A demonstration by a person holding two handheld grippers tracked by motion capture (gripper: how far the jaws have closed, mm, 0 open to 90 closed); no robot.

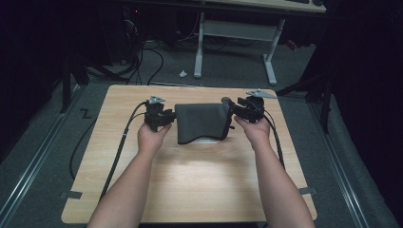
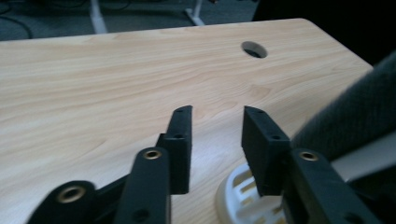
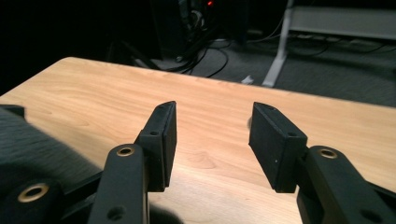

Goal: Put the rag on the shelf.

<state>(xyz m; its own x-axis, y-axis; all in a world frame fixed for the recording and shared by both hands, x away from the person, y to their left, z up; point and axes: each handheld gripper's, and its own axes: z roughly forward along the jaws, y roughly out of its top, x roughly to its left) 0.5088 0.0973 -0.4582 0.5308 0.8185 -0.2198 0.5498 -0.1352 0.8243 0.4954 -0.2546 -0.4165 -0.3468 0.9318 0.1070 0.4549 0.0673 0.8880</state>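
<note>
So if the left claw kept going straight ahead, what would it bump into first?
Probably nothing soon. The open left claw points across bare wooden table. The grey cloth sits off to its side, not ahead. Farther on is a round hole, though depth is hard to judge.

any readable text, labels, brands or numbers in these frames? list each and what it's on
None readable in any view.
Grey cloth: plain, no tag or print visible.
White plastic piece under the cloth: slotted, no marking visible.
Wooden table: bare grain, plus a round hole, no sticker.
Left claw and right claw: black, both open, no lettering.
Dark Z-shaped mark on the floor: looks like tape, not a letter for certain.
</note>
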